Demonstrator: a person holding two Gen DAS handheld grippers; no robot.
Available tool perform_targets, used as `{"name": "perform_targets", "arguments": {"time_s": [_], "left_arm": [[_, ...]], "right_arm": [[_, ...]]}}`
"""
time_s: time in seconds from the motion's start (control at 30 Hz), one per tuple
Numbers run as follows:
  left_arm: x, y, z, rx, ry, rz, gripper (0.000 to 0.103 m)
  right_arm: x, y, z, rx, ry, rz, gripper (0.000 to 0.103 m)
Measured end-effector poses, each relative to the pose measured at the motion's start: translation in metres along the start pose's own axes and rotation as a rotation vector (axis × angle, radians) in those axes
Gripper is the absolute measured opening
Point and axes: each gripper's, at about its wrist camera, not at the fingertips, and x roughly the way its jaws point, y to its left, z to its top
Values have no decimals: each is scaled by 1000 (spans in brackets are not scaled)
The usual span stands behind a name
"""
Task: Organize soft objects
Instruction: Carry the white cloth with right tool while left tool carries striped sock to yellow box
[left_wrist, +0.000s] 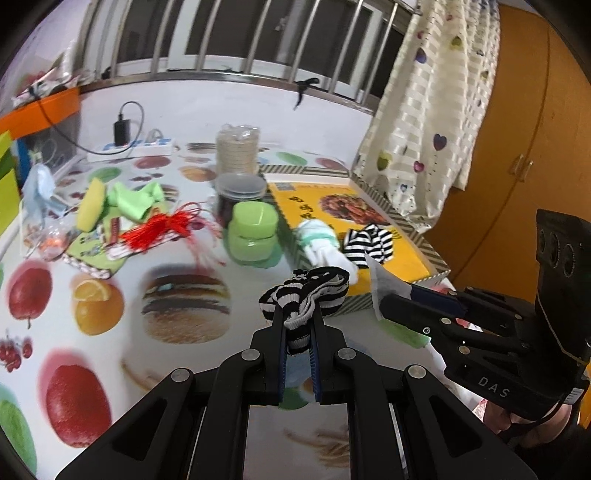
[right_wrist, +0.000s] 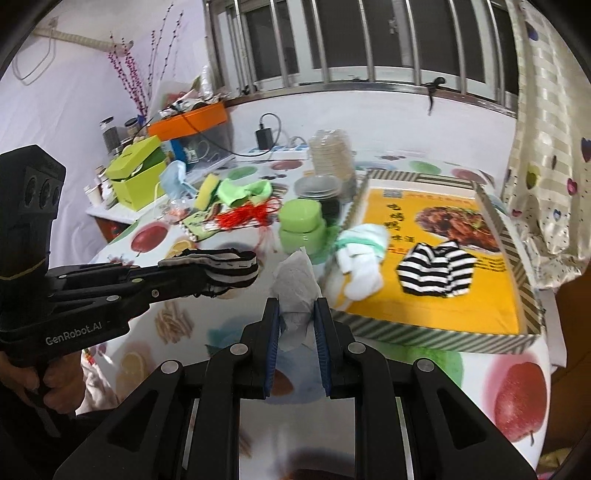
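Note:
My left gripper (left_wrist: 298, 321) is shut on a black-and-white striped sock (left_wrist: 306, 291) and holds it above the table, near the front edge of the yellow box lid (left_wrist: 402, 266). It also shows in the right wrist view (right_wrist: 221, 269). My right gripper (right_wrist: 297, 314) is shut on a crumpled white tissue (right_wrist: 295, 288), just left of the yellow box lid (right_wrist: 443, 310). In the lid lie a second striped sock (right_wrist: 436, 271) and a white sock (right_wrist: 360, 254) with a green band.
Green plastic jars (right_wrist: 301, 225), stacked dishes (right_wrist: 319, 186), a red tassel (right_wrist: 245, 218), a green cloth (right_wrist: 240, 192), a yellow sponge (right_wrist: 207, 192) and a face mask (right_wrist: 175, 181) crowd the far table. A curtain (right_wrist: 546, 184) hangs right.

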Motion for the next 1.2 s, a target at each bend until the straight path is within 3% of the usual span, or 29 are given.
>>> {"name": "perform_targets", "arguments": {"time_s": [1.2], "left_arm": [[106, -38, 44, 64, 86, -52, 10]], "right_arm": [[33, -102, 16, 142, 54, -169, 20]]}}
